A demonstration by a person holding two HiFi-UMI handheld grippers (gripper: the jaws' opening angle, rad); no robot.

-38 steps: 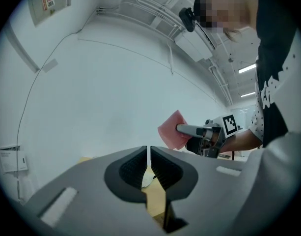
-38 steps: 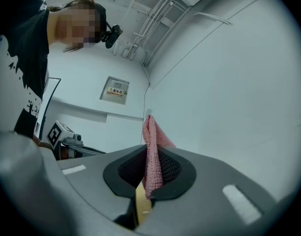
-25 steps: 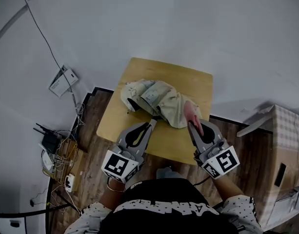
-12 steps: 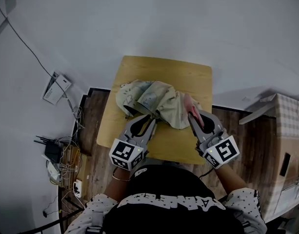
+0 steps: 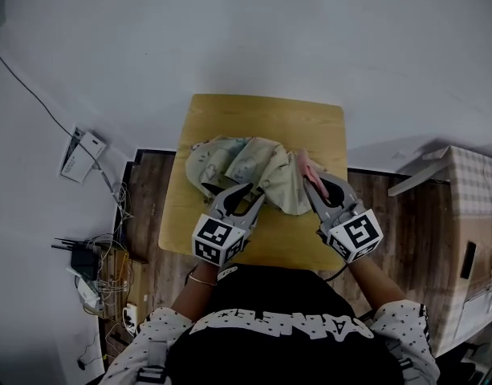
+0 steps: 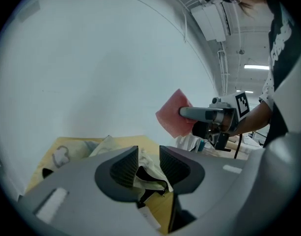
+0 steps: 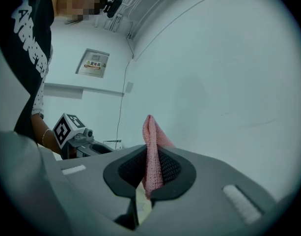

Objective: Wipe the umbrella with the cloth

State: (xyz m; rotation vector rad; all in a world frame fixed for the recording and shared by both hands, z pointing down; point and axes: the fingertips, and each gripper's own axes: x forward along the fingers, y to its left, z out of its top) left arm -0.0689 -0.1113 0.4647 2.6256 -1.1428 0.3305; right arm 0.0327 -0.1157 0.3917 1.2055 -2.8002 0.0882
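Pink cloth (image 7: 151, 146): your right gripper (image 7: 152, 173) is pinching it between closed jaws, and it is standing up limp and light.
Left side: your left gripper (image 6: 149, 157) has just been opening its jaws; a fold of fabric is lying loose between them.
Just ahead: the umbrella (image 5: 246, 163) is lying crumpled on the wooden table (image 5: 310, 119), looking soft, thin and probably slippery.
Hold: you are likely gripping best on a bunched fold or a rib.

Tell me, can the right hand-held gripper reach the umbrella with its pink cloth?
Probably yes. The right hand-held gripper, shut on the pink cloth, sits right beside the umbrella on the table, with nothing between them.
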